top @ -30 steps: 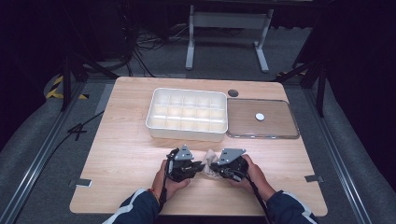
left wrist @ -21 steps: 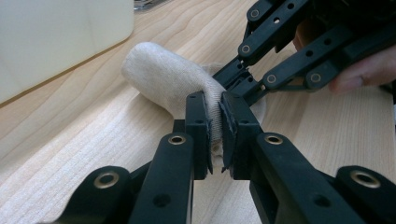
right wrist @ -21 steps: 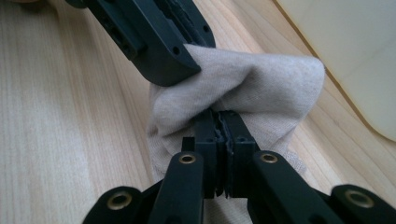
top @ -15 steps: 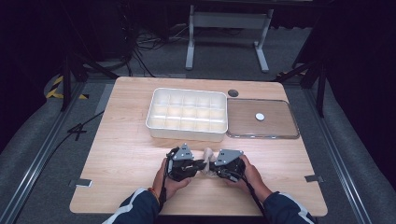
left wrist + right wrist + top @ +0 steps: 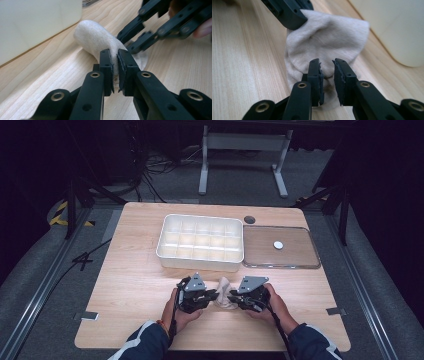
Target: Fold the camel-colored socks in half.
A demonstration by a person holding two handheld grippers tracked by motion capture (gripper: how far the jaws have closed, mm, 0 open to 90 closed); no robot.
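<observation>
Holding the sock (image 5: pixel 100 42) tight in my left tongs (image 5: pixel 114 65), I let my right tongs (image 5: pixel 327 72), just opening, hover loose over it. It lies between both, on the counter (image 5: pixel 135 285). Re-grab slowly.

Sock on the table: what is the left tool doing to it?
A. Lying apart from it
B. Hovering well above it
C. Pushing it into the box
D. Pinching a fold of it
D: in the left gripper view, the left tool has its jaws closed on a fold of the sock.

The sock's (image 5: pixel 100 41) pinched fold is hidden between the left gripper's (image 5: pixel 114 67) pads.
</observation>
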